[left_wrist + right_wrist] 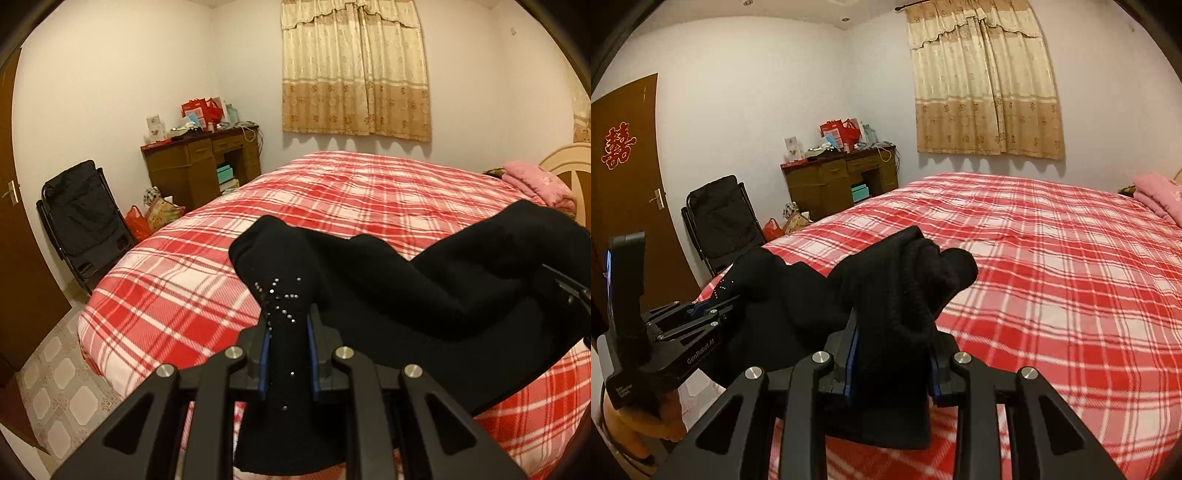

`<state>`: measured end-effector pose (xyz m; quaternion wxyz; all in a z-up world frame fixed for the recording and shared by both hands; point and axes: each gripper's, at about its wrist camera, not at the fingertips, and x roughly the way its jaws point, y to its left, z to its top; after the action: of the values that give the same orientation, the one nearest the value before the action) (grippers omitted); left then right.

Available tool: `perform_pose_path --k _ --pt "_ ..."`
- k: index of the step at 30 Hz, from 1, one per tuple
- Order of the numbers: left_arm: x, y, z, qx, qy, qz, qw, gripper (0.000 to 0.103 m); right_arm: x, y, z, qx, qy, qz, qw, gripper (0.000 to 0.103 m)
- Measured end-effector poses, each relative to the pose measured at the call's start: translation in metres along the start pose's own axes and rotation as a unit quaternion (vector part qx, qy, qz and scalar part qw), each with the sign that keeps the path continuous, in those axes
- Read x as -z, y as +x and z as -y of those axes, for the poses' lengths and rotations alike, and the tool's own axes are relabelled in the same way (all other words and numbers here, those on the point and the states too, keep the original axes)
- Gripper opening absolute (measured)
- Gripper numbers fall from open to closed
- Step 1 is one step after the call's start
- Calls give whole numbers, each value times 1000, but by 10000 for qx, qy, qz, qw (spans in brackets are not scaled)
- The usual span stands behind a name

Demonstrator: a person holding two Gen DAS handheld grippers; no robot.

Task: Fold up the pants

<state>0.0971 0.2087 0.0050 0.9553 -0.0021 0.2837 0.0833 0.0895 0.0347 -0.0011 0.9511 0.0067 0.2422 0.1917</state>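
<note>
Black pants with small rhinestone studs hang between my two grippers above a bed with a red and white plaid cover. My left gripper is shut on one bunched end of the pants, by the studs. My right gripper is shut on the other bunched end. The left gripper also shows in the right wrist view, at the left, gripping the cloth. The cloth sags between the two grips.
The plaid bed fills the middle and right. Pink bedding lies by the headboard. A cluttered wooden desk, a black folding chair and bags stand by the far wall. A brown door is at left.
</note>
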Motion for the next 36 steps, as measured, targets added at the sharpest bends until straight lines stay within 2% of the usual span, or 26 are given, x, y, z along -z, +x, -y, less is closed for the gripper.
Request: perform_pose_path --k 8,19,24,27,31,35,36 --pt "-19 18 9 -48 140 88 9999 17 -17 19 12 35 144 90 9998 31" --pt "-39 53 38 33 393 8 9992 17 -20 44 50 177 704 -13 9974 31" --pt "-52 57 44 -37 553 195 9983 17 -28 54 57 225 766 153 9967 31" --pt "-57 65 44 -129 653 236 9975 17 -28 69 62 222 969 107 9950 31" --pt "-54 88 48 -284 828 73 9961 17 -17 95 62 305 976 -46 9947 31" --pt "-35 123 47 -395 895 -442 9942 18 0 129 68 475 882 -413 9941 31" --pt "-31 128 46 -453 890 -570 9934 21 5 136 70 514 870 -517 9935 31"
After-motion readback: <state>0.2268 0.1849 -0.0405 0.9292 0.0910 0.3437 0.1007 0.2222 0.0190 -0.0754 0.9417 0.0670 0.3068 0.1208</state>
